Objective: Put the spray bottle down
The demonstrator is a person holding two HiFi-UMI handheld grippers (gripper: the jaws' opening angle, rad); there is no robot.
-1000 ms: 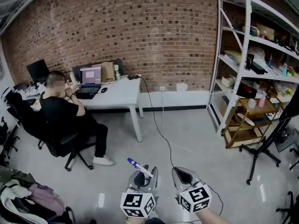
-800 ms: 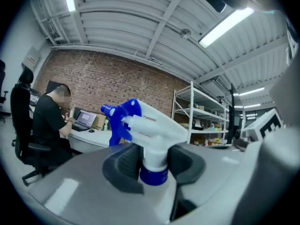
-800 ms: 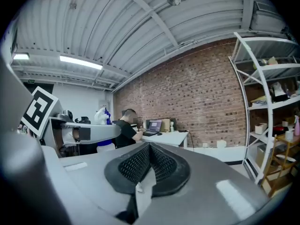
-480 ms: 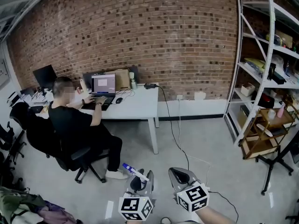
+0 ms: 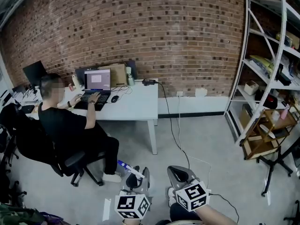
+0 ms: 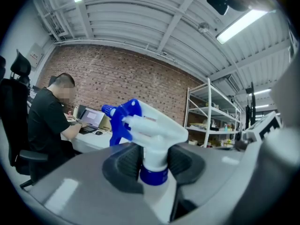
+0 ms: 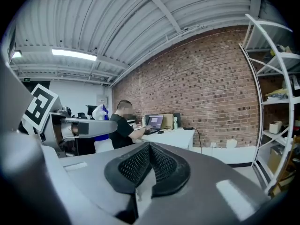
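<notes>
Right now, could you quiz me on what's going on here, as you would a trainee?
1. What is the left gripper holding by the neck?
2. True or false: the right gripper is shut with nothing between its jaws.
3. In the head view, the metal shelving stands at: A the left; B the right; C the middle.
Key: 1. The spray bottle. 2. True. 3. B.
</notes>
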